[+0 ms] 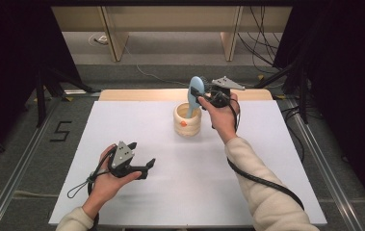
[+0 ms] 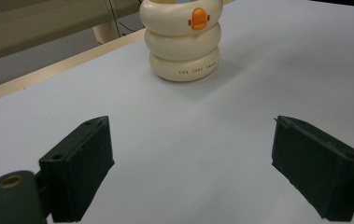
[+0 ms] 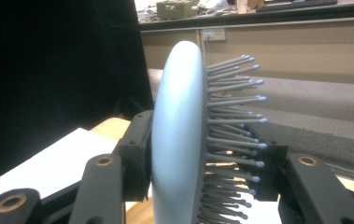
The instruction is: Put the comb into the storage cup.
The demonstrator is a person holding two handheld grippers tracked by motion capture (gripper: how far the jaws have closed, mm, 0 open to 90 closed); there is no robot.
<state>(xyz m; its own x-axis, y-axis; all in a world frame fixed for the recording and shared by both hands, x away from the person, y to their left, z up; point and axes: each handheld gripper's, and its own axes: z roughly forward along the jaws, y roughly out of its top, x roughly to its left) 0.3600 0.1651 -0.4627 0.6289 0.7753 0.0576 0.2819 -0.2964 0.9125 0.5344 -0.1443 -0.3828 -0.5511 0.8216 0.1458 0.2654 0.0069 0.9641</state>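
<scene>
A cream, ring-stacked holder point(image 1: 188, 121) with an orange duck badge stands at the far middle of the white table; the left gripper view has the holder point(image 2: 184, 44) ahead of the jaws. A light blue hairbrush point(image 1: 195, 92) stands handle-down in it, head up. My right gripper point(image 1: 208, 94) is shut on the brush head point(image 3: 179, 140), one jaw on its smooth back, the other against the bristles point(image 3: 233, 121). My left gripper point(image 1: 141, 163) rests low over the near left of the table, open, with nothing between its jaws point(image 2: 191, 163).
The white table top point(image 1: 194, 192) lies on a wooden board whose far edge point(image 1: 141, 94) shows behind the holder. Cables and dark stands stand on the floor at both sides. A shelf unit point(image 1: 170, 19) lies beyond the table.
</scene>
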